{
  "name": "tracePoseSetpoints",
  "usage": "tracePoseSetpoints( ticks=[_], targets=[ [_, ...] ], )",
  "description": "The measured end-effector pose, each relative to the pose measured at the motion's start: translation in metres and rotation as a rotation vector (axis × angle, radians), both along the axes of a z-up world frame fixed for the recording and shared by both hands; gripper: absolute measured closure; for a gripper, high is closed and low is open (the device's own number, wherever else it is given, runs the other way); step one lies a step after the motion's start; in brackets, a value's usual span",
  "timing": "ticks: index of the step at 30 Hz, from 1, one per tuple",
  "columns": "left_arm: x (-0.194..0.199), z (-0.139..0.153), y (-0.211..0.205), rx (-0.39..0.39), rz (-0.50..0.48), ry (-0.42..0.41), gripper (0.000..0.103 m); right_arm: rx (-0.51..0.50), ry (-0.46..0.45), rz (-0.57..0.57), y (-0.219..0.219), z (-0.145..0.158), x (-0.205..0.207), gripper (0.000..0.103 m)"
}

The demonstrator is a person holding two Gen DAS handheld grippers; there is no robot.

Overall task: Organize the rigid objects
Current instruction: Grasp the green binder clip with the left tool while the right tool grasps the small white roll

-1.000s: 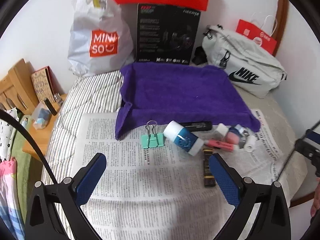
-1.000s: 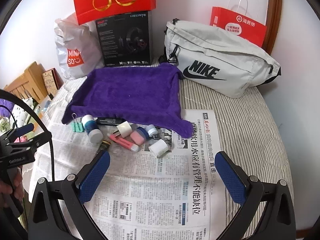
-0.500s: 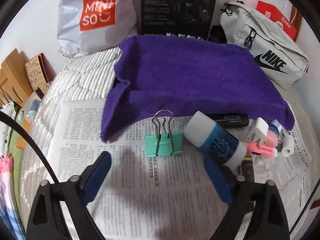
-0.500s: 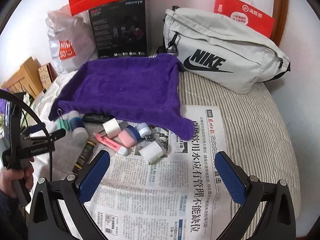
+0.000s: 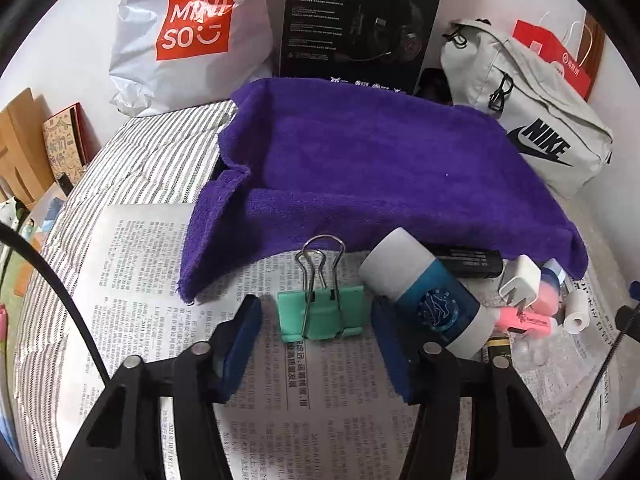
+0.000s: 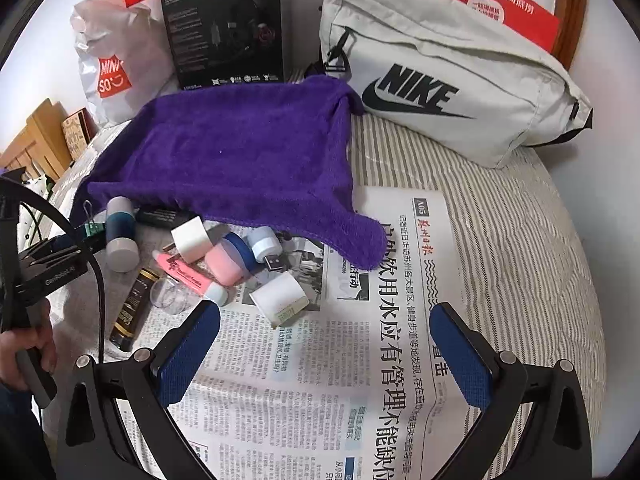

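A mint-green binder clip point(image 5: 322, 316) lies on the newspaper point(image 5: 132, 272), its wire handles pointing at the purple towel point(image 5: 360, 168). My left gripper point(image 5: 316, 312) straddles the clip. Its jaws are closing, and a thin gap still shows on each side. Right of the clip lie a blue-and-white bottle point(image 5: 424, 300), a black tube point(image 5: 472, 260), a white plug point(image 5: 520, 280) and a pink highlighter point(image 5: 524, 318). My right gripper point(image 6: 324, 312) hangs open over the newspaper, with a small white roll point(image 6: 280, 298) just beyond its left finger. A pink bottle point(image 6: 224, 264) and a black-and-gold tube point(image 6: 132, 308) lie further left.
Along the wall stand a white Miniso bag point(image 5: 188, 36), a black headset box point(image 5: 356, 24), a grey Nike bag point(image 6: 440, 80) and a red paper bag point(image 6: 500, 8). Striped bedding point(image 6: 520, 240) lies to the right. A hand point(image 6: 24, 352) holds the left gripper at the left edge.
The left gripper came down to the binder clip and its jaws narrowed around it. The right gripper sank closer to the small items, its jaws still wide.
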State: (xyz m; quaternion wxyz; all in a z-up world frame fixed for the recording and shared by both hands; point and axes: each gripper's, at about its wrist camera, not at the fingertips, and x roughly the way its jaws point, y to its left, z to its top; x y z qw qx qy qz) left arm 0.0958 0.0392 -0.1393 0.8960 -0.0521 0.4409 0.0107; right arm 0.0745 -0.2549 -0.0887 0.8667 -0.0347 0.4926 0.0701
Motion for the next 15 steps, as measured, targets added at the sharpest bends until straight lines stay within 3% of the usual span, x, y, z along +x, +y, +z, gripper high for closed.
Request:
tracePoseSetpoints(
  ticks=[5, 15],
  targets=[
    [0.001, 0.002, -0.001, -0.021, -0.018, -0.001, 0.063, 0.026, 0.003, -0.005, -0.005, -0.004, 0.004, 0.0],
    [-0.003, -0.002, -0.005, 0.02, -0.017, -0.034, 0.063, 0.068, -0.036, 0.063, -0.004, -0.02, 0.003, 0.002]
  ],
)
